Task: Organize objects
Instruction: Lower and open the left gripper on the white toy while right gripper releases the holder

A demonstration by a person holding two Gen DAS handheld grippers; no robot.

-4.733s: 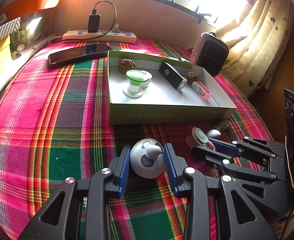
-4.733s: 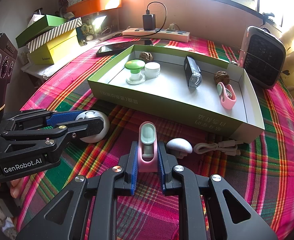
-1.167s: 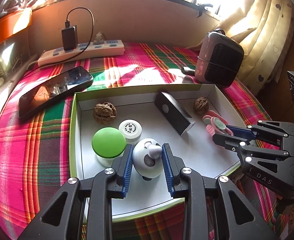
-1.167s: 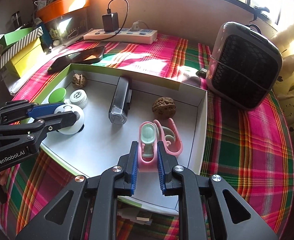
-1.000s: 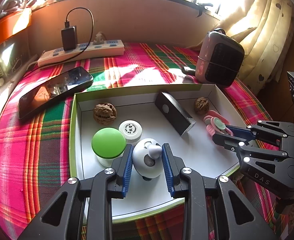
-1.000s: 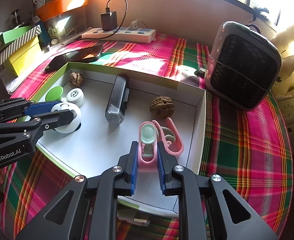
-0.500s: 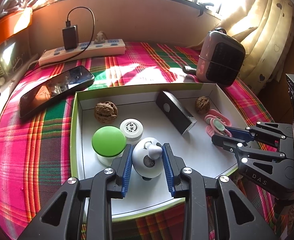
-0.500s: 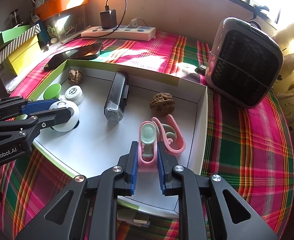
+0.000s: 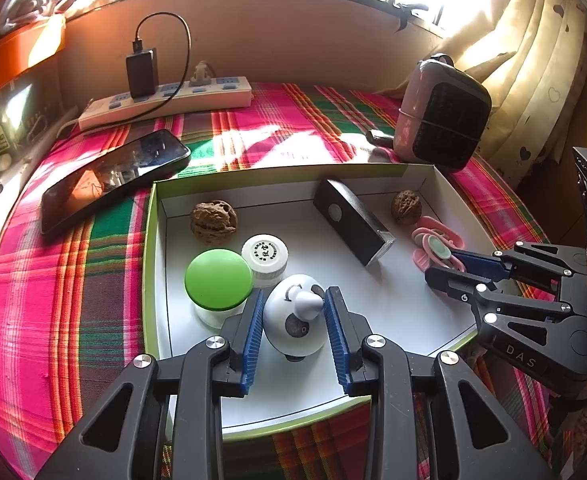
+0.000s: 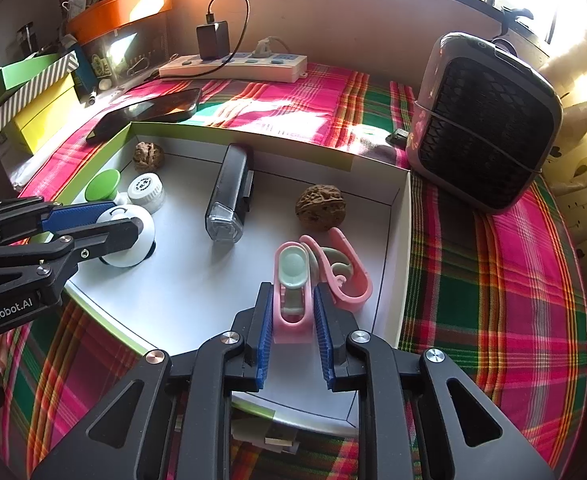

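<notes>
Left wrist view. Landmark: the shallow white tray [image 9: 377,392] with green rim on the plaid tabletop [image 9: 53,280]. Left gripper [image 9: 295,316] sits over the tray's near-left part, pointing steeply down. Between its blue pads stands a round white toy [image 9: 293,324], resting on the tray floor just right of the green-capped jar [image 9: 218,280]. The jaws have just been opening; a thin gap shows at each pad, so the toy looks let go, not pinched. The toy lies dead ahead on the gripper's line, so I judge the way out is straight back and up. The jar nearly touches the left finger; sideways drift risks a knock.

Right wrist view. Right gripper [image 10: 293,320] is over the tray's near-right corner, also pointed steeply down. A pink clip [image 10: 292,300] with a pale green pad lies between its pads, long axis running along the fingers, far end against a second pink clip [image 10: 345,276] toward the right wall. These jaws have also just been opening; slivers of gap show, grip seemingly released. A walnut [image 10: 320,208] sits farther in, beyond both clips. Each gripper is nearer its own item; both items are inside the tray.
</notes>
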